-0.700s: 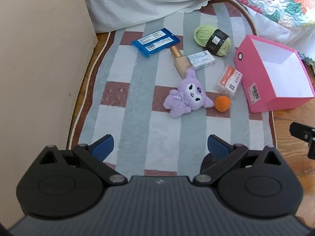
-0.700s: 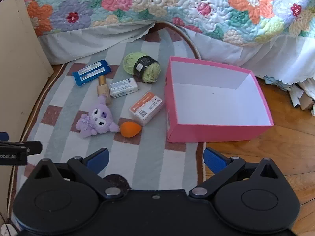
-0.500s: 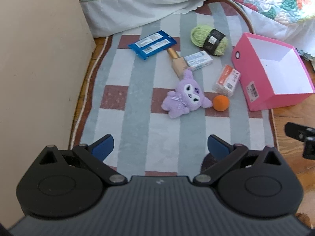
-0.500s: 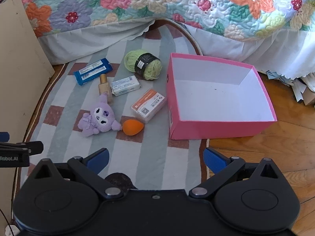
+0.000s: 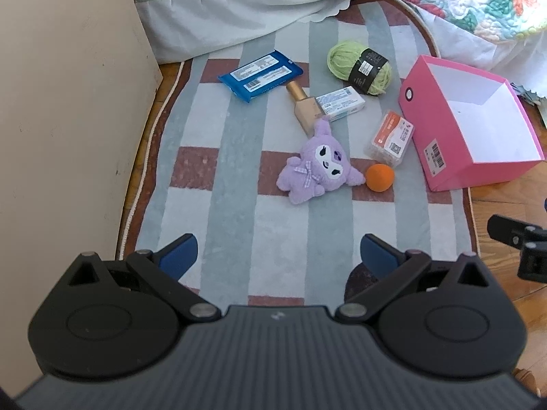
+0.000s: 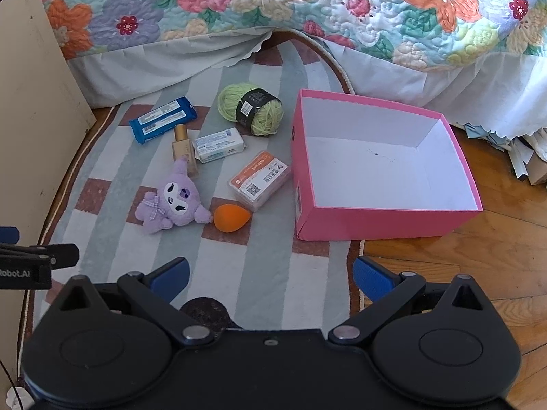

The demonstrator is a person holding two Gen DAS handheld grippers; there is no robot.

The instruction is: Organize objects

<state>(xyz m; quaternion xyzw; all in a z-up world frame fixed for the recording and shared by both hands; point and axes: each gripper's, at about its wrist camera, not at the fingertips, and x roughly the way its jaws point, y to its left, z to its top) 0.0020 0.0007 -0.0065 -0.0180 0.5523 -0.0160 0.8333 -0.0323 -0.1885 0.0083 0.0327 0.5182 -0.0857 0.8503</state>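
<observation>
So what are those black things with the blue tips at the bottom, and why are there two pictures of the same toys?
Those are grabbing tools. A person holds one in each hand, and each has a small camera looking out along its two blue fingers. One picture comes from the left gripper, the other from the right gripper, so you see the same floor from two spots. Both grippers are open and hold nothing.

On the striped rug lie a purple plush, an orange egg-shaped sponge, a box with an orange label, a white packet, a gold-capped bottle, a blue pack and green yarn. Beside them stands a pink box with nothing in it, probably where the things will go. Behind is a bed with a flowery quilt.
</observation>
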